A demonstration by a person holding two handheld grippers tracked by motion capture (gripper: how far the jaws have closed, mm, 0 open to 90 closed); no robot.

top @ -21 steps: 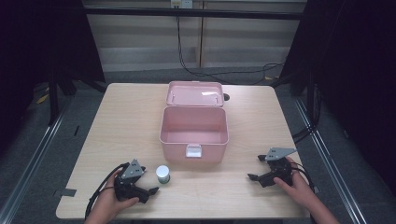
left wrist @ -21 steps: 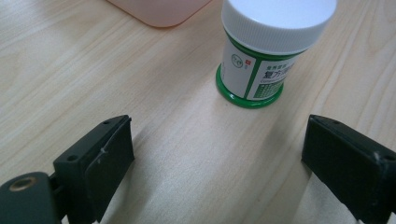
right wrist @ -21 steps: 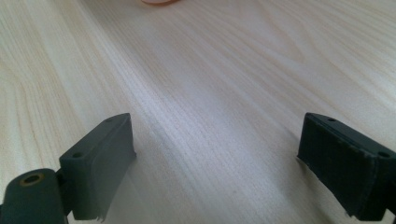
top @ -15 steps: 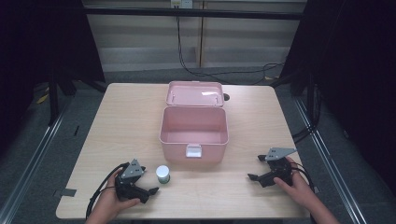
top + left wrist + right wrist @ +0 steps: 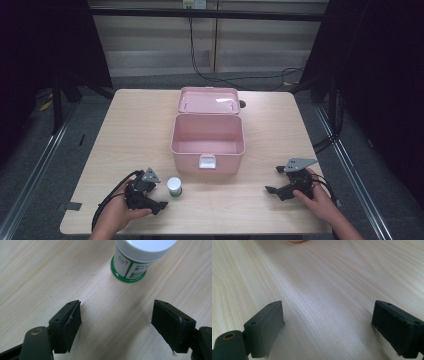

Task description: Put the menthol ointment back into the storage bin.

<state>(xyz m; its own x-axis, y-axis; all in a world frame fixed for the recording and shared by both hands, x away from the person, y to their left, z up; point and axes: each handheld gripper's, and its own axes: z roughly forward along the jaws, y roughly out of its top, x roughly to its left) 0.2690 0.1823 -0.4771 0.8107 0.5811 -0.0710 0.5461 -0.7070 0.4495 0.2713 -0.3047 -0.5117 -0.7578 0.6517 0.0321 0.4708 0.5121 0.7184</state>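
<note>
Box point(image 5: 208, 140) sits mid-table point(image 5: 135, 125), lid point(image 5: 209, 100) swung back behind it, latch side twd the person. Small bottle point(image 5: 174, 186) stands upright just in front of box's front-left corner, not touching. Left gripper point(image 5: 159, 206) lies on table near bottle, to its left & nearer the person. Right gripper point(image 5: 270, 190) rests at front-right, well apart from box.
</note>
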